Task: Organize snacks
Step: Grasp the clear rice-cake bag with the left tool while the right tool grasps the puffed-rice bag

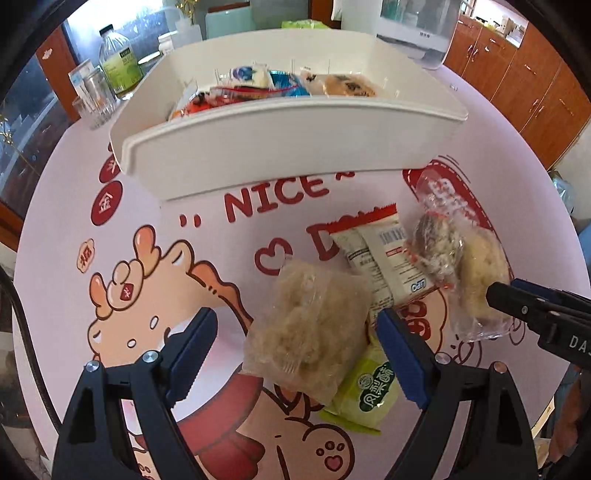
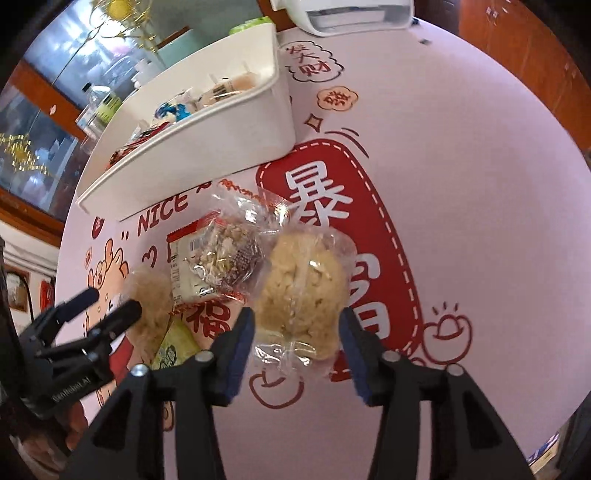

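My left gripper (image 1: 295, 332) points down at the table, open, its blue pads either side of a clear bag of pale fluffy snack (image 1: 306, 321), with a gap showing on the left side. Under that bag's right edge lies a green packet (image 1: 369, 395). My right gripper (image 2: 295, 321) is open around a clear bag holding a pale yellow crumbly snack (image 2: 299, 291), the pads close beside it. Between the two bags lie a white packet with a red edge (image 1: 376, 251) and a clear bag of dark nutty snack (image 2: 229, 254). The white bin (image 1: 288, 147) behind them holds several snacks.
Everything sits on a pink printed table cover (image 2: 461, 184). A bottle (image 1: 118, 59) and glass jars (image 1: 94, 96) stand behind the bin on the left, a white appliance (image 1: 413, 26) behind it on the right. Each gripper shows in the other's view: the right gripper (image 1: 506, 290), the left gripper (image 2: 110, 302).
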